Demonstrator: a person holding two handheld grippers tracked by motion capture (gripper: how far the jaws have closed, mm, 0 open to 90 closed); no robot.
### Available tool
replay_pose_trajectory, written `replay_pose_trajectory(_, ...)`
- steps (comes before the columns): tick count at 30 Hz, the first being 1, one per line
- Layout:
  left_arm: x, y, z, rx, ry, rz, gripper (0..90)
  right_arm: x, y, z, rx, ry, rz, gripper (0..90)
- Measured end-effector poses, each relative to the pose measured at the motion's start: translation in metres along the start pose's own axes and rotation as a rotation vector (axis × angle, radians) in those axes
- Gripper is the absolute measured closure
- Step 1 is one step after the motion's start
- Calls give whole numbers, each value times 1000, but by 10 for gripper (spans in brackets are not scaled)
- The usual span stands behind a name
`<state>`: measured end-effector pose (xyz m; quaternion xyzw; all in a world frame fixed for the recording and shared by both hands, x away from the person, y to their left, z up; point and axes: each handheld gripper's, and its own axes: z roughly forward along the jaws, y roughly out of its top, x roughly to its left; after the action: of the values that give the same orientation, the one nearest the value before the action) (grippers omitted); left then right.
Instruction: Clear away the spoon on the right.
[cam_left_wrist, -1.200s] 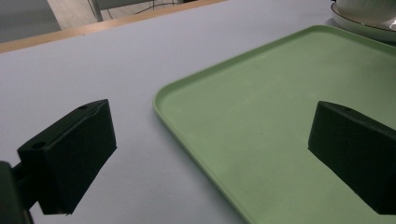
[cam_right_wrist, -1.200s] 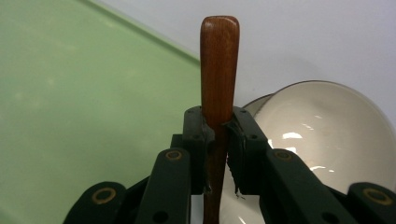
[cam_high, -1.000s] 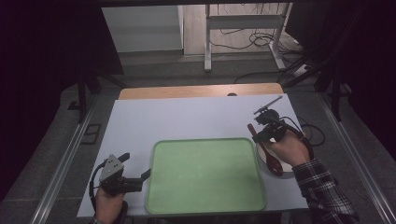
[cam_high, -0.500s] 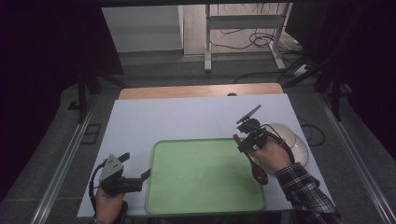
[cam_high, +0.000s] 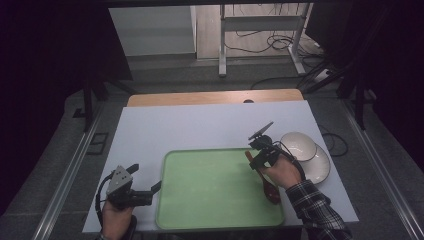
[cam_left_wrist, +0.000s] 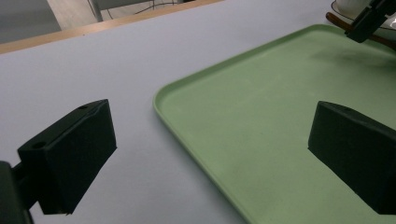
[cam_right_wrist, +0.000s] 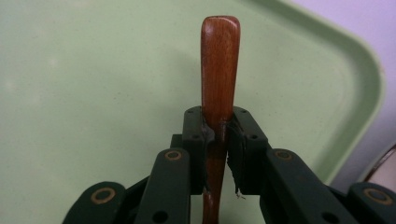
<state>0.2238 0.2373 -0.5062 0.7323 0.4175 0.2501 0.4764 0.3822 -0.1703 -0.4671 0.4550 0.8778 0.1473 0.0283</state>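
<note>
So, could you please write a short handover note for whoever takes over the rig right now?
Right hand-held gripper: shut on the wooden spoon, held over the right part of the green tray.
Left hand-held gripper: open, holding nothing, at the tray's left edge.
Things: white bowl on a plate on the table, right of the tray.
Done: spoon gripped and brought over the tray.
Left: probably set the spoon down on the tray and release; bowl and plate not yet on the tray.

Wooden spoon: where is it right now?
The wooden spoon is clamped in the right gripper, over the green tray's right edge in the high view, just left of the white bowl.
</note>
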Motion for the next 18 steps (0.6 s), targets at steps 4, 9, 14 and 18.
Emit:
replay_pose_trajectory(4,0,0,0,0,1,2,9,-3,-5,3,-10,8,0,682)
replay_pose_trajectory(9,0,0,0,-2,2,2,9,-5,-9,-2,-47,-6,-31,636)
replay_pose_trajectory(14,0,0,0,-2,4,4,9,-2,-15,1,-107,5,-106,768)
replay_pose_trajectory(18,0,0,0,-3,5,5,9,3,-18,7,-158,2,-155,897)
